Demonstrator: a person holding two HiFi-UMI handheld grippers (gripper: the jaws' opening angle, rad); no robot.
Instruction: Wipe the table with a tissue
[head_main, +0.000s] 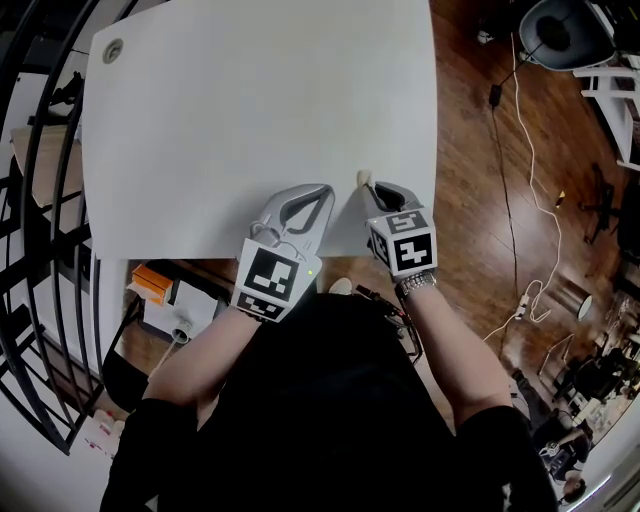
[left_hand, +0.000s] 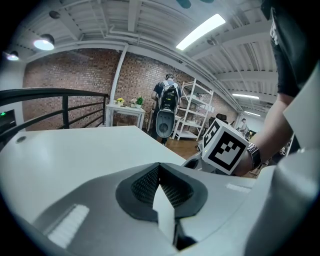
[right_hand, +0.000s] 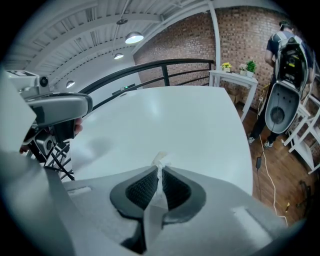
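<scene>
As the right tool (right_hand: 160, 174) pinches the tissue (right_hand: 160, 161), left tool (left_hand: 160, 169) closed empty, press it flat and sweep the table (head_main: 250, 110) evenly

Tissue (right_hand: 160, 161): small white crumpled tuft, pinched upright between shut jaws of my right tool (right_hand: 160, 174), tip poking out, at near edge of counter (head_main: 250, 120). Counter white, smooth, round-cornered.

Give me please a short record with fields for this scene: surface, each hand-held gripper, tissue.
surface: white smooth table
left hand-held gripper: jaws together, nothing held
right hand-held gripper: jaws closed on small crumpled white tissue
tissue position: sticks out past the jaw tips, over the table's near edge
tissue touching table: cannot tell
</scene>
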